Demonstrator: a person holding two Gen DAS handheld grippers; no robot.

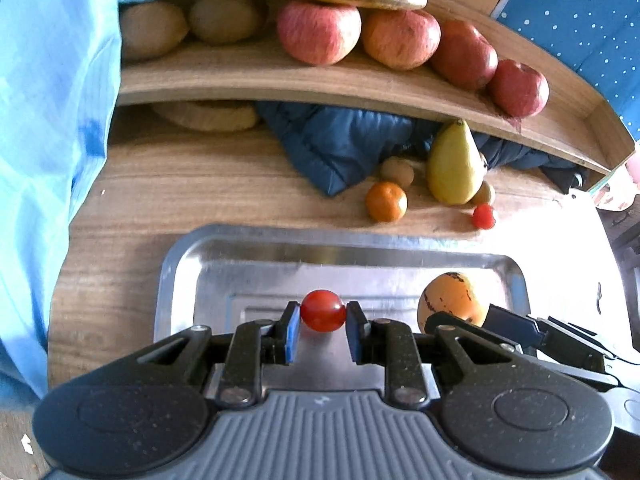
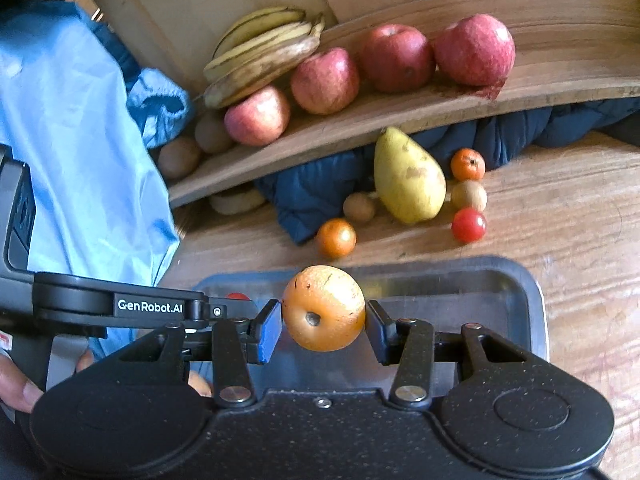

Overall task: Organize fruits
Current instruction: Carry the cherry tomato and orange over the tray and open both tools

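My left gripper (image 1: pixel 322 326) is shut on a red cherry tomato (image 1: pixel 322 315) and holds it over the metal tray (image 1: pixel 280 256). My right gripper (image 2: pixel 323 326) is shut on a round orange fruit (image 2: pixel 323 307), also over the tray (image 2: pixel 500 280); that fruit shows at the right of the left wrist view (image 1: pixel 452 298). Loose on the wooden table behind the tray lie a yellow-green pear (image 2: pixel 406 178), two small oranges (image 2: pixel 336 237) (image 2: pixel 467 164), a second cherry tomato (image 2: pixel 468 224) and small brown fruits (image 2: pixel 359 207).
A curved wooden shelf (image 1: pixel 248 80) behind holds red apples (image 1: pixel 318 32), bananas (image 2: pixel 260 52) and brown kiwis (image 1: pixel 224 14). A dark blue padded cloth (image 1: pixel 340 144) lies under the shelf. Light blue fabric (image 1: pixel 52 120) hangs at the left. A hand (image 2: pixel 16 384) grips the left tool.
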